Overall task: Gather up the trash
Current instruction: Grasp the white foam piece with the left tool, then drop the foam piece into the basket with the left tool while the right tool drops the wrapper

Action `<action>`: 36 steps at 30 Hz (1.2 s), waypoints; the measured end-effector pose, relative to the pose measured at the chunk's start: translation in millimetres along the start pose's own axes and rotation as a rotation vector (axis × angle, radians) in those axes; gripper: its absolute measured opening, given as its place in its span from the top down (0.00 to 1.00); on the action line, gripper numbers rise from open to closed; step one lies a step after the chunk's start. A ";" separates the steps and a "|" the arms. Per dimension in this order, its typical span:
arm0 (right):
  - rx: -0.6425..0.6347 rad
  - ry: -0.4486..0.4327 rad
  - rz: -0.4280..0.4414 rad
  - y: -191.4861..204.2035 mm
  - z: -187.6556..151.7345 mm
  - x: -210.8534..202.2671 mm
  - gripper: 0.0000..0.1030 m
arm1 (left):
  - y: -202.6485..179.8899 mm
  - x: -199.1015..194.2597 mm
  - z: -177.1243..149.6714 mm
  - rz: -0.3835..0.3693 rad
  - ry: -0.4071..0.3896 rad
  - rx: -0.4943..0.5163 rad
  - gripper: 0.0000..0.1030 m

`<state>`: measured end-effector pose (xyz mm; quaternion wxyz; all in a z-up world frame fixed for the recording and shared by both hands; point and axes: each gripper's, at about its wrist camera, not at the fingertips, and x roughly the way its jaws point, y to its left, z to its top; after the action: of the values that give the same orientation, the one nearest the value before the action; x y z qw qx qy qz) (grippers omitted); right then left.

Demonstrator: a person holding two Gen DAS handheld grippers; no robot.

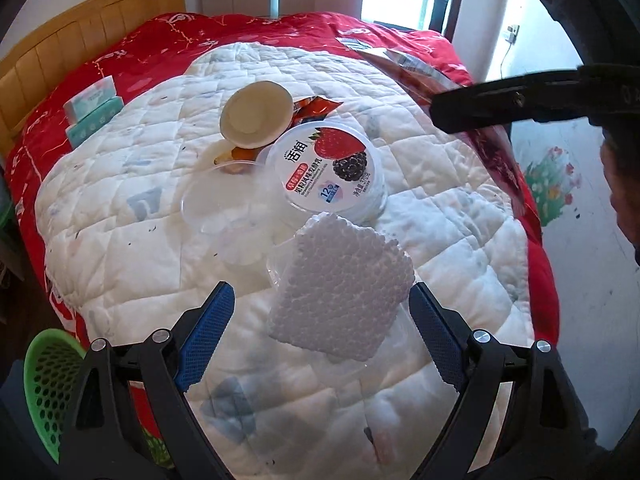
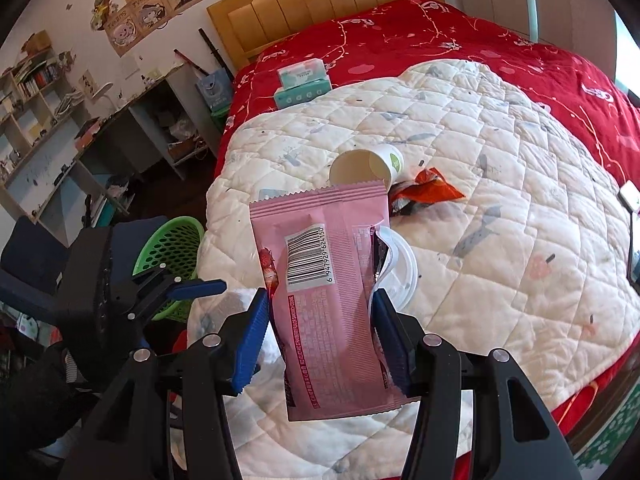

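Observation:
My right gripper (image 2: 320, 316) is shut on a pink snack wrapper (image 2: 324, 280) and holds it above the white quilt (image 2: 500, 184); the wrapper also shows in the left wrist view (image 1: 492, 152). My left gripper (image 1: 320, 312) is open, its jaws either side of a white foam piece (image 1: 340, 280) that lies on a clear plastic cup. A yogurt tub (image 1: 326, 170), a paper cup (image 1: 256, 114), a clear lid (image 1: 218, 200) and an orange wrapper (image 2: 424, 190) lie on the quilt.
A green mesh basket (image 2: 172, 256) stands on the floor at the bed's left side, also in the left wrist view (image 1: 48, 388). Tissue packs (image 2: 304, 84) lie on the red blanket near the headboard. A desk and shelves stand at the left.

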<state>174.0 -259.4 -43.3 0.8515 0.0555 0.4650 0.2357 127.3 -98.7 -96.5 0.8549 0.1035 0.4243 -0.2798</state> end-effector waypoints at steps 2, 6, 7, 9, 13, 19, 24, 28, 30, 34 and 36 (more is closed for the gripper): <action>0.005 0.001 -0.001 0.5 -1.9 0.2 0.50 | -0.9 -2.1 -1.3 0.001 -0.016 -0.009 0.19; 0.018 -0.008 -0.004 0.9 -5.7 -2.4 0.50 | 2.8 -5.8 -3.3 -0.022 -0.028 -0.048 0.39; 0.022 -0.014 -0.003 2.0 -6.3 -4.0 0.50 | 4.5 -9.6 -4.4 -0.026 -0.041 -0.062 0.45; 0.025 -0.024 0.000 5.4 -7.5 -7.1 0.50 | 7.0 -14.9 -6.2 -0.037 -0.054 -0.081 0.51; 0.022 -0.042 0.002 14.0 -9.4 -11.4 0.50 | 13.1 -27.2 -11.8 -0.053 -0.084 -0.114 0.57; 0.032 -0.059 0.010 20.7 -10.4 -13.5 0.50 | 23.3 -24.5 -15.4 -0.094 -0.063 -0.185 0.29; 0.036 -0.053 0.009 17.6 -11.3 -12.3 0.49 | 19.3 -22.5 -10.9 -0.097 -0.065 -0.191 0.21; 0.047 -0.049 0.008 13.2 -14.0 -9.5 0.49 | 6.9 -11.2 -8.2 -0.046 -0.044 -0.132 0.22; 0.049 -0.046 0.006 12.2 -15.1 -8.4 0.49 | 4.1 -6.3 -7.7 -0.037 -0.035 -0.121 0.26; 0.040 -0.044 -0.007 13.9 -16.6 -7.2 0.49 | 8.3 -2.3 -10.0 -0.031 -0.025 -0.147 0.42; 0.034 -0.048 -0.010 16.0 -16.5 -8.0 0.49 | 11.1 -7.9 -12.3 -0.028 -0.045 -0.159 0.42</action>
<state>151.3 -250.9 -41.5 0.8625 0.0732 0.4487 0.2224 121.6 -81.4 -98.6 0.8658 0.0229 0.4273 -0.2595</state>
